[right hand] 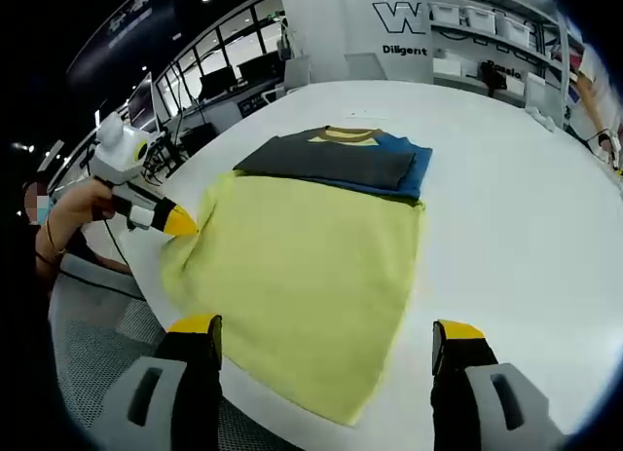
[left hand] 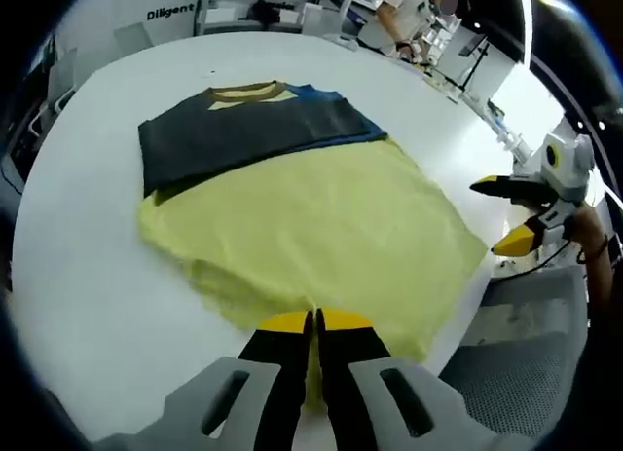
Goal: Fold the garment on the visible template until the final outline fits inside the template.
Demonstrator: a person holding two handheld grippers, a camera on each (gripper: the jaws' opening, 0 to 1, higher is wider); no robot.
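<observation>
A yellow garment (left hand: 321, 227) lies flat on the white round table (left hand: 97, 276). Its dark grey and blue sleeve parts (left hand: 243, 130) are folded across the collar end. My left gripper (left hand: 313, 322) is shut on the garment's near edge, with yellow cloth pinched between the jaws. In the right gripper view the same garment (right hand: 311, 266) spreads out, and the left gripper (right hand: 180, 220) grips its left corner. My right gripper (right hand: 326, 329) stands open above the garment's near hem, holding nothing. It also hangs open off the table's right edge (left hand: 506, 212).
A grey mesh surface (left hand: 516, 363) lies below the table's edge. A hand (right hand: 73, 212) holds the left gripper. Shelves and a person (left hand: 404, 8) are behind the table. Bare white tabletop (right hand: 526, 207) stretches to the right of the garment.
</observation>
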